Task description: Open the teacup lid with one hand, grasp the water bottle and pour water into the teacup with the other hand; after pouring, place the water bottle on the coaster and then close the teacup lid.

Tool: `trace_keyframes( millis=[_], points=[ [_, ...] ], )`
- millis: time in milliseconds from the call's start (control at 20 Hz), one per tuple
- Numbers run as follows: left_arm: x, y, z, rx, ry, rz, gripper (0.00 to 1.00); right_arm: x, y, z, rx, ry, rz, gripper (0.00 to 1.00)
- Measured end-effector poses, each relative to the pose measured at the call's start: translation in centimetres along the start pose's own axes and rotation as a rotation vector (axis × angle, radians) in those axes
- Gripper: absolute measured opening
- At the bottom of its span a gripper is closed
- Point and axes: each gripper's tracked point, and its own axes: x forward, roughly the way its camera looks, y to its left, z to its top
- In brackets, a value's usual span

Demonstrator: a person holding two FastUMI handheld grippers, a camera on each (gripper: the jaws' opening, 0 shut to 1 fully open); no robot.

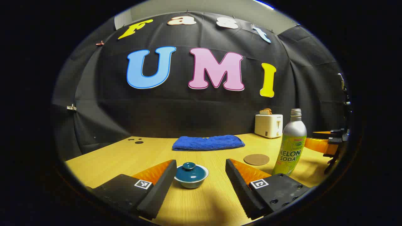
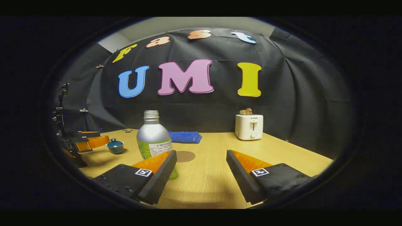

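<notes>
Here's the small teal ceramic teacup (image 1: 191, 177) on the light wooden table (image 1: 204, 201), its domed teal lid (image 1: 189, 171) seated on top, sitting just ahead of the left gripper (image 1: 201, 180) and framed between its two fingers, which are spread wide and touch nothing. Off to that gripper's right stands the silver metal water bottle with a green label (image 1: 290, 144), upright, cap off, and just beside it lies the round brown coaster (image 1: 256, 159), bare. Over in the right gripper view, the right gripper (image 2: 201, 174) is spread wide too, gripping nothing, with the bottle partly behind its left finger. Farther back: a folded blue towel (image 1: 208, 142) and a white toaster (image 2: 249, 126) with bread in it near the wall.
</notes>
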Motion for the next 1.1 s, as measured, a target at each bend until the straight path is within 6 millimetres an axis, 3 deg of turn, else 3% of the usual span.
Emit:
trace_keyframes(
  millis=[350,700,900,1100],
  points=[
    [3.6,2.6,-0.6,-0.032,0.054,0.049,0.98,0.3,0.6,0.0,0.002,0.000,0.036,0.98],
    [1.4,3.1,0.8,-0.091,-0.037,0.081,0.98,0.3,-0.3,0.1,-0.003,-0.004,-0.010,0.98],
    [1.6,4.0,1.0,-0.053,-0.034,0.088,0.98,0.3,-0.4,0.1,-0.003,-0.003,-0.020,0.98],
    [2.6,3.3,0.8,-0.047,-0.021,0.048,0.98,-0.6,-0.6,0.0,0.023,0.010,-0.023,0.98]
  ],
)
